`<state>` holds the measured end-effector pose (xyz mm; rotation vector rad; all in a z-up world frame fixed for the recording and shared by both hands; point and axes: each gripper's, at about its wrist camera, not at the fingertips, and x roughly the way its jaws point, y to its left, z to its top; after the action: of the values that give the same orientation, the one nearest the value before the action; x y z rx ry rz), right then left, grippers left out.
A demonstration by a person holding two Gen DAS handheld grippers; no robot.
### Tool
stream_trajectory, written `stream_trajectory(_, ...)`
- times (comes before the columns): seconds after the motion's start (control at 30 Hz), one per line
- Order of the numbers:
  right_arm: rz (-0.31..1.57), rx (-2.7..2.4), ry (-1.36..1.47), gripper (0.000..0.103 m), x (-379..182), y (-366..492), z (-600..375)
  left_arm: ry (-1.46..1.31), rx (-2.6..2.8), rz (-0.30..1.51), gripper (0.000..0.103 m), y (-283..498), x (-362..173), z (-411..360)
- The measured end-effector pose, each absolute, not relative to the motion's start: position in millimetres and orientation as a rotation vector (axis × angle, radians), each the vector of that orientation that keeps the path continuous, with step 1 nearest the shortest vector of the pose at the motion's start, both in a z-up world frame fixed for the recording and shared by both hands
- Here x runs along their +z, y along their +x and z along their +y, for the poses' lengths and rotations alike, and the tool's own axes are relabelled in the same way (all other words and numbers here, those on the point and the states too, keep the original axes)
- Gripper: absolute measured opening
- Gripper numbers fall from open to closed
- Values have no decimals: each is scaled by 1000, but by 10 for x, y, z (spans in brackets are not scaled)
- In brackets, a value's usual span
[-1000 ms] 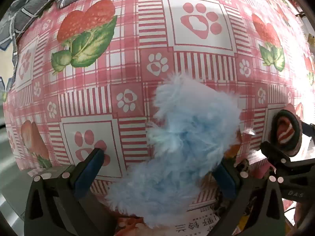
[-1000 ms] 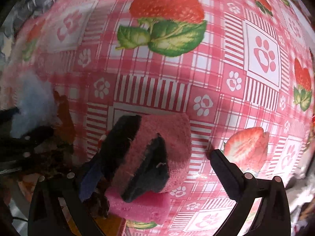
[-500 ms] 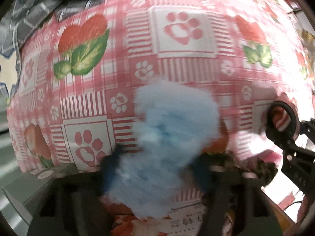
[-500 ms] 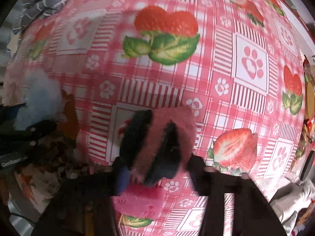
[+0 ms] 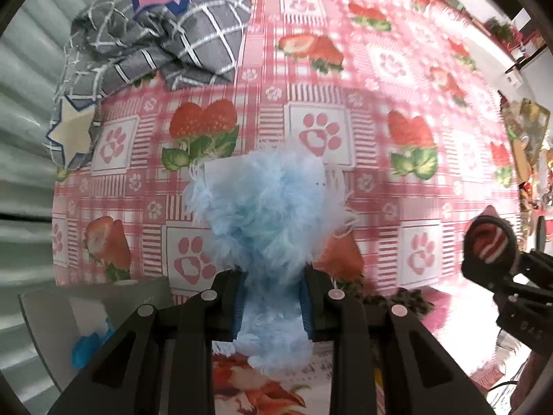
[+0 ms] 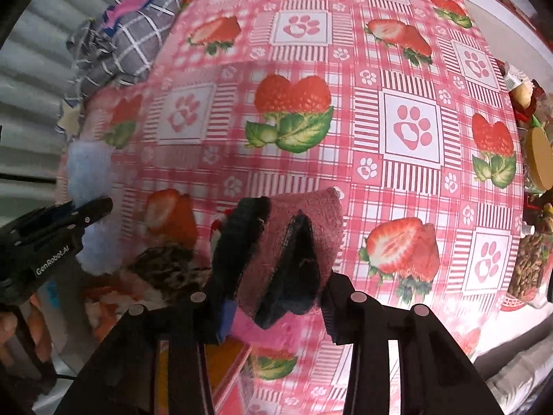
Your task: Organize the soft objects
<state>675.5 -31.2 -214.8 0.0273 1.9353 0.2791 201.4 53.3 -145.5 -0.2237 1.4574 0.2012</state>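
Your whole working surface is that pink tablecloth (image 5: 363, 79) with the strawberries and paw prints, and it fills nearly everything in both views. Far left on it there's a crumpled grey checked cloth (image 5: 152, 45), not yet dealt with as far as I can tell.

Next biggest is the fluffy blue thing (image 5: 273, 228) in the middle of the left view. Your left gripper (image 5: 273, 301) is closing on its lower end, fluff bulging out between the blue pads, and the rest hangs free above the table.

Over on the right, your right gripper (image 6: 276, 306) is closing on a pink and black sock (image 6: 287, 249), bunched up in the jaws, with a bright pink block (image 6: 262, 332) just under it near the table's edge.

What I'd watch: the blue one is mostly loose fur, so you might be pinching fluff and not the body, and it could slide out if you swing it. The sock is folded over itself, so one layer may slip free. Also your two grippers are fairly near each other, so crossing paths could snag the fluff.
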Motion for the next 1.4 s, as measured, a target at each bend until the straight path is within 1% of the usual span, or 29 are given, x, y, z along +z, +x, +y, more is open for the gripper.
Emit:
stream_trajectory(0.17, 1913, 313, 41, 42, -1845, 6717, -296, -204, 185, 1407, 29, 1910, -1161, 395)
stream_trajectory(0.33, 1877, 333, 45, 42, -1589, 6715, -234, -202, 190, 1368, 29, 1838, -1030, 390)
stream_trajectory(0.47, 1849, 343, 53, 42, -1365, 6704, -186, -212, 201, 1331, 29, 1681, -806, 366)
stream_trajectory(0.83, 1813, 357, 32, 42, -814, 6497, -55, -212, 160, 1281, 29, 1194, -420, 292)
stream_trajectory(1.07, 1799, 335, 24, 42, -554, 6292, -29, -219, 128, 1274, 29, 845, -287, 242)
stream_trajectory(1.4, 1821, 283, 14, 42, -355, 5849, -39, -213, 98, 1295, 29, 311, -290, 280)
